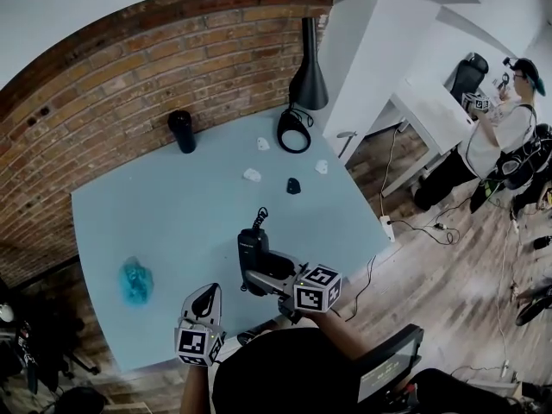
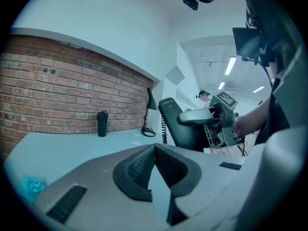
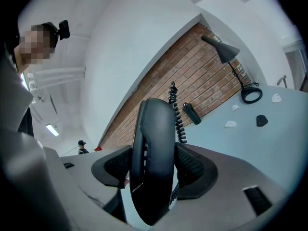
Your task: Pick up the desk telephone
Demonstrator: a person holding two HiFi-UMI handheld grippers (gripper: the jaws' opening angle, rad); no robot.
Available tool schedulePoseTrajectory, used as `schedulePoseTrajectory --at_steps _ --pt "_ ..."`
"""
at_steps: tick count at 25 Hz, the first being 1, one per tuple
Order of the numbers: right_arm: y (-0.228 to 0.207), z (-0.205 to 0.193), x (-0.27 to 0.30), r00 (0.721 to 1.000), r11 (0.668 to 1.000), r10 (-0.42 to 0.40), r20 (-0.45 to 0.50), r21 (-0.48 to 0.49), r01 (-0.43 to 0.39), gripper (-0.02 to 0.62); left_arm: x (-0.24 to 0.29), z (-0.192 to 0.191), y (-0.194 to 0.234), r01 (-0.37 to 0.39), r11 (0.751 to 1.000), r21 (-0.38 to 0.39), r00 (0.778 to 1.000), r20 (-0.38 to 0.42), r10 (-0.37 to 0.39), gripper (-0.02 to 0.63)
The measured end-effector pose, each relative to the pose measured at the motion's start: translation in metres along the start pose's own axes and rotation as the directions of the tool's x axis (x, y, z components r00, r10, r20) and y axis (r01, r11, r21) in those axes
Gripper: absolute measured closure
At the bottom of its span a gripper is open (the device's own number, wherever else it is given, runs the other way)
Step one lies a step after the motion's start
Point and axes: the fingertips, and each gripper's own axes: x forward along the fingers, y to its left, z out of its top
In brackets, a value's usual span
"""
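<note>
The black desk telephone stands upright near the front edge of the pale blue table, its coiled cord pointing toward the wall. My right gripper comes in from the right and is shut on it. In the right gripper view the telephone fills the space between both ribbed pads of that gripper. My left gripper hangs at the table's front edge, left of the telephone, its tips together around nothing. In the left gripper view, beyond that gripper, the telephone shows with a right finger on it.
A black tumbler stands by the brick wall, and a black lamp with a ring base sits at the far corner. White scraps and a small black piece lie mid-table, a crumpled blue thing at left. Another person stands far right.
</note>
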Motion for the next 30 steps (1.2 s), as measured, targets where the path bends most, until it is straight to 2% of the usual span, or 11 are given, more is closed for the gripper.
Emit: schedulePoseTrajectory --at_steps 6,10,14,18,30 --pt "0.011 0.038 -0.004 0.997 0.998 -0.002 0.075 -0.070 0.007 0.314 0.009 0.048 0.005 0.000 0.998 0.056 0.997 0.078 -0.004 0.580" --pt "0.034 0.066 0.001 0.990 0.989 0.041 0.133 -0.146 -0.021 0.314 -0.005 0.086 0.015 -0.032 0.998 0.059 0.990 0.142 0.023 0.580" --pt "0.048 0.081 -0.011 0.985 0.979 0.046 0.167 -0.204 -0.012 0.314 -0.009 0.098 0.007 -0.041 0.998 0.056 0.983 0.183 0.030 0.580" --pt "0.050 0.074 -0.015 0.988 0.974 0.021 0.151 -0.225 0.014 0.314 -0.014 0.095 0.006 -0.051 0.999 0.017 0.979 0.198 0.046 0.580" --pt "0.037 0.026 -0.017 0.999 0.980 -0.027 0.046 -0.198 0.036 0.314 -0.024 0.048 0.003 -0.048 0.999 -0.026 0.993 0.105 0.051 0.580"
